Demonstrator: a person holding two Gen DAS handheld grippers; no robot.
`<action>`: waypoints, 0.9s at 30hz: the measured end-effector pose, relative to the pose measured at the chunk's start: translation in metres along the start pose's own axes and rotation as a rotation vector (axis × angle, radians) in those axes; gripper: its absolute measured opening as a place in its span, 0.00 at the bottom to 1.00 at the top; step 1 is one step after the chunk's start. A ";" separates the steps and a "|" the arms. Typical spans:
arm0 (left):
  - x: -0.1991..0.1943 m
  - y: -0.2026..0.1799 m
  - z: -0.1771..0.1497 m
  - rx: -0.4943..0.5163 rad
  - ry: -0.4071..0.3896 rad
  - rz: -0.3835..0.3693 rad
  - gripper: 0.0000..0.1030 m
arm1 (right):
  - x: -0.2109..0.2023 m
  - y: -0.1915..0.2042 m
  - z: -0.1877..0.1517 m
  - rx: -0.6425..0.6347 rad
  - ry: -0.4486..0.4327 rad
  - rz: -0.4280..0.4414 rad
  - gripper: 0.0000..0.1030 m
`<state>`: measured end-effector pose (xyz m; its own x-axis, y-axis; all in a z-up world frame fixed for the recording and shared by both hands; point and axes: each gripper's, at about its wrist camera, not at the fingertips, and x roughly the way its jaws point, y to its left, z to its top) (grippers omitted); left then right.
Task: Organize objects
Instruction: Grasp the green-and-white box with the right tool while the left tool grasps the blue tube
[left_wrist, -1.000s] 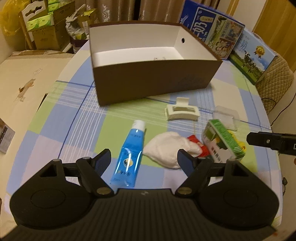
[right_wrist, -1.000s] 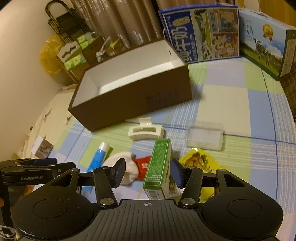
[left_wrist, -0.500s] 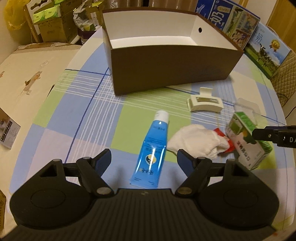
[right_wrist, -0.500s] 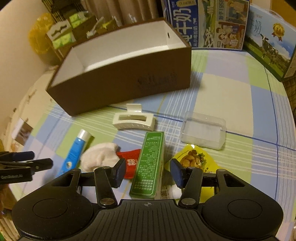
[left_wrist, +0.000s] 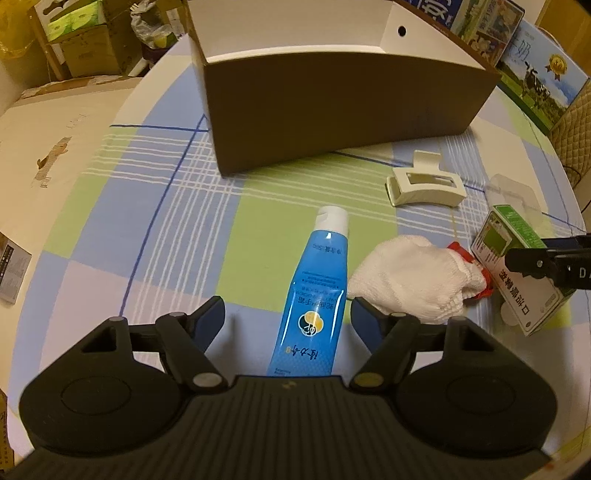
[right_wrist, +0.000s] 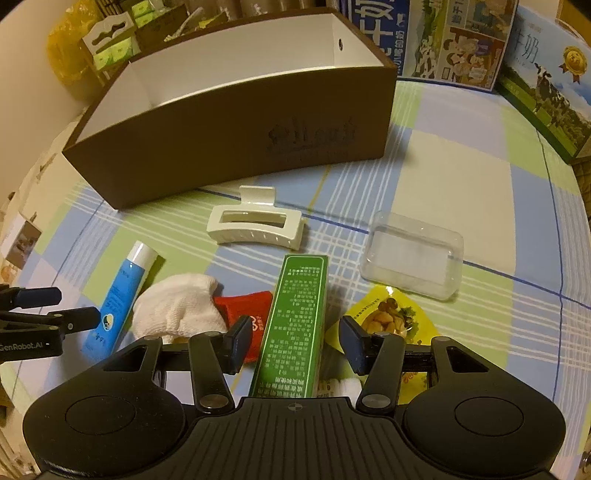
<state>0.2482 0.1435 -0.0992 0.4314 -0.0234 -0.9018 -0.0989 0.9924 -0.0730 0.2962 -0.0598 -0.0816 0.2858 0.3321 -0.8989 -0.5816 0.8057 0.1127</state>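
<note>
On my left side, my left gripper (left_wrist: 287, 320) is spread wide with nothing held, straddling the flat tail of the blue squeeze tube with a white cap (left_wrist: 318, 291), which lies on the checked blue, green and white tablecloth (left_wrist: 155, 206) with its cap towards the brown cardboard box with a white inside (left_wrist: 343, 99). I reckon the risk here is that the tube is thin and slick at that end, so if I close too high my pads could skate over it or pinch up the cloth with it. Just to the right, the white knitted sock with a red toe (left_wrist: 413, 280) nearly touches my right-hand finger, and a sloppy close could drag it along. Further right, my right gripper (right_wrist: 293, 345) is also open and empty, set on either side of the long green carton with printed text (right_wrist: 297, 325). The carton is tall and narrow, resting near the sock's red end and a yellow snack packet (right_wrist: 388, 314), so an off-centre squeeze may twist it or catch the packet. The cream plastic hair claw (right_wrist: 255, 225) and the clear plastic tub (right_wrist: 413, 254) lie beyond, between me and the box, and a low carry could knock them.
</note>
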 end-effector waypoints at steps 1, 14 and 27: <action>0.002 0.000 0.000 0.002 0.003 -0.001 0.68 | 0.002 0.001 0.000 -0.006 0.005 -0.004 0.49; 0.030 -0.010 0.013 0.056 0.030 -0.017 0.60 | -0.015 -0.011 -0.003 0.043 -0.082 -0.018 0.27; 0.049 -0.020 0.021 0.170 -0.023 0.001 0.36 | -0.050 -0.031 -0.006 0.144 -0.158 -0.011 0.27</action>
<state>0.2901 0.1249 -0.1328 0.4522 -0.0217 -0.8917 0.0528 0.9986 0.0025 0.2953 -0.1043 -0.0429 0.4138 0.3862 -0.8244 -0.4661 0.8677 0.1726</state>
